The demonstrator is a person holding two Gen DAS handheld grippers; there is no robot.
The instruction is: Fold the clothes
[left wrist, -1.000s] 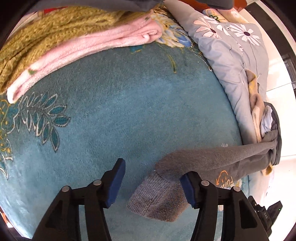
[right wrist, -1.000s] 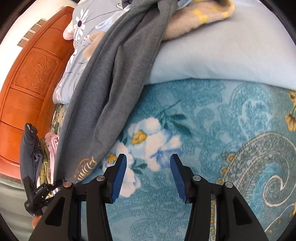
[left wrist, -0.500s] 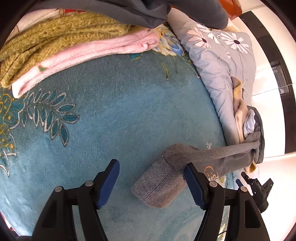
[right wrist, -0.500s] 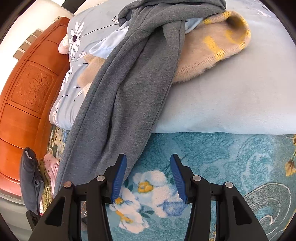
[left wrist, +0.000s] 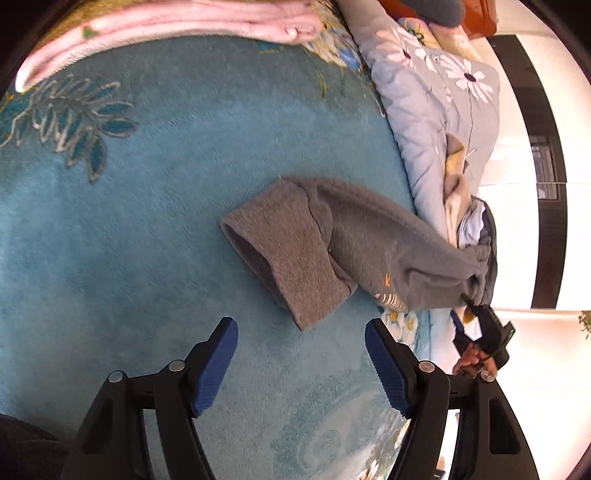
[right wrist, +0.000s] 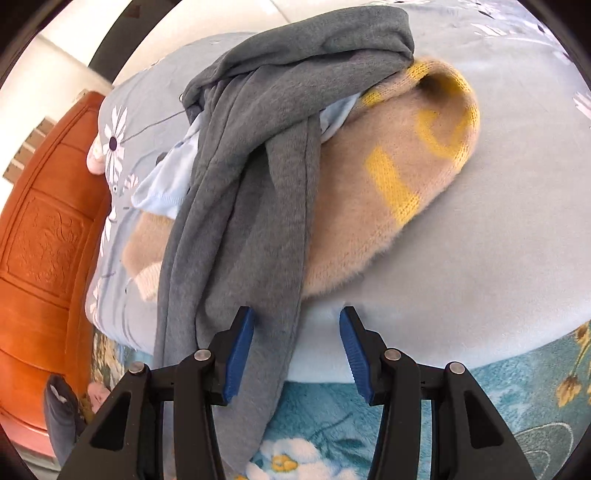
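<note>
Grey sweatpants (left wrist: 369, 240) sprawled across the teal floral blanket (left wrist: 147, 221), ribbed cuff flat just ahead of the left gripper (left wrist: 301, 365), jaws spread wide, gripping nothing. Small orange print near the cuff, too blurry to read. Right gripper (right wrist: 297, 350) also wide open, nudged up against the same pants (right wrist: 255, 184) draped over a beige sweater (right wrist: 388, 206) with yellow lettering, unreadable. Pink towel (left wrist: 166, 22) and daisy-print quilt (left wrist: 436, 96) nearby.

Your left gripper (left wrist: 301, 363) now sits back from the grey cuff (left wrist: 284, 247), no longer straddling it. Your right gripper (right wrist: 297, 350) is up off the teal blanket (right wrist: 517, 398), against the garment pile, grey sweater (right wrist: 255, 206) between its fingers.
</note>
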